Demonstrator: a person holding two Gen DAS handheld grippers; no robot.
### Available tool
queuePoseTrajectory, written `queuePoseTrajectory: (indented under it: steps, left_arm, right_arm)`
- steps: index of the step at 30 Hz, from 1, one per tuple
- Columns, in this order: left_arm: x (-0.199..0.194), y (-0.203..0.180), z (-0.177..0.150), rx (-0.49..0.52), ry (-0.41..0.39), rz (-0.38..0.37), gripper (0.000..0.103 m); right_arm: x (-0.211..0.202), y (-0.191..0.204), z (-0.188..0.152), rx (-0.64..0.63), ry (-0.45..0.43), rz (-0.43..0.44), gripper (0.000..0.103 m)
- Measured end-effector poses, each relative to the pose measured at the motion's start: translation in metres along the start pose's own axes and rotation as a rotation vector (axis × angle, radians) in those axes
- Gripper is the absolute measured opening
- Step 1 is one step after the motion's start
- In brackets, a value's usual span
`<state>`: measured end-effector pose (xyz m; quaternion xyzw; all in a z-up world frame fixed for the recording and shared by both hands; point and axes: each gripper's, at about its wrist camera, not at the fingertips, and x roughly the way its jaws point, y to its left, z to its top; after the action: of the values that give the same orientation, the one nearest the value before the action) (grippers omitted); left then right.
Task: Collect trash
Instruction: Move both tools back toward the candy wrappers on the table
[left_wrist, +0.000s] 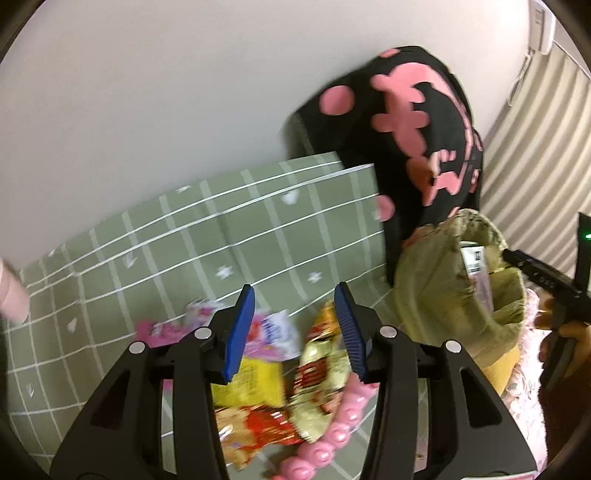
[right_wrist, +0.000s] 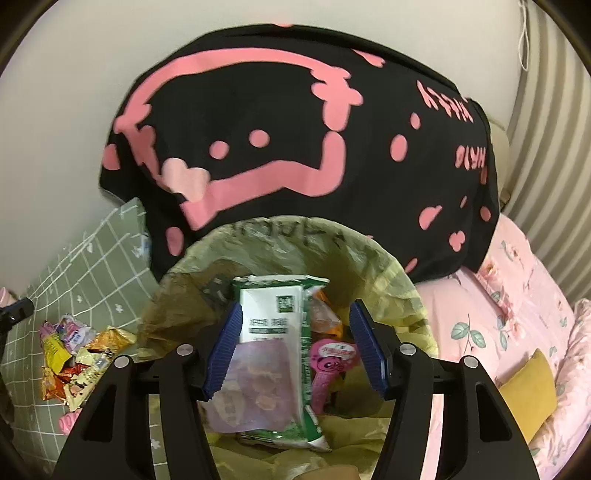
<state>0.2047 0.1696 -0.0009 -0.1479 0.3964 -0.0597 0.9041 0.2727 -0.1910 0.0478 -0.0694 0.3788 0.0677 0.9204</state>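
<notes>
A pile of snack wrappers (left_wrist: 280, 373) lies on the green checked bedspread (left_wrist: 184, 229); it also shows in the right wrist view (right_wrist: 74, 358). My left gripper (left_wrist: 295, 332) is open just above the pile, holding nothing. A bin lined with a yellow-green bag (left_wrist: 450, 299) stands to the right. My right gripper (right_wrist: 295, 347) is open over the bin's mouth (right_wrist: 295, 236). A white and green wrapper (right_wrist: 280, 332) and a pink wrapper (right_wrist: 328, 365) lie inside the bin between the fingers, not gripped.
A black cushion with pink print (right_wrist: 295, 140) leans against the wall behind the bin. A pink floral quilt (right_wrist: 517, 314) and a yellow item (right_wrist: 532, 391) lie to the right. A pink beaded toy (left_wrist: 332, 435) lies by the wrappers. A striped curtain (left_wrist: 535, 147) hangs at the right.
</notes>
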Motion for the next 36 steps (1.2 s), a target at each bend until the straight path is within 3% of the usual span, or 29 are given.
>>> queuePoseTrajectory:
  steps: [9,22,36]
  left_arm:
    - [0.006,0.048,-0.037,-0.077,0.065,0.091,0.043]
    - [0.008,0.072,-0.059,-0.081,0.121,0.189,0.043]
    - [-0.024,0.095,-0.058,-0.126,0.065,0.244,0.043]
  right_arm:
    - [-0.019,0.051,0.008,-0.061,-0.053,0.119,0.057]
    - [-0.002,0.143,-0.023,-0.175,0.021,0.323,0.057]
    - [0.026,0.153,-0.064,-0.195,0.105,0.343,0.057]
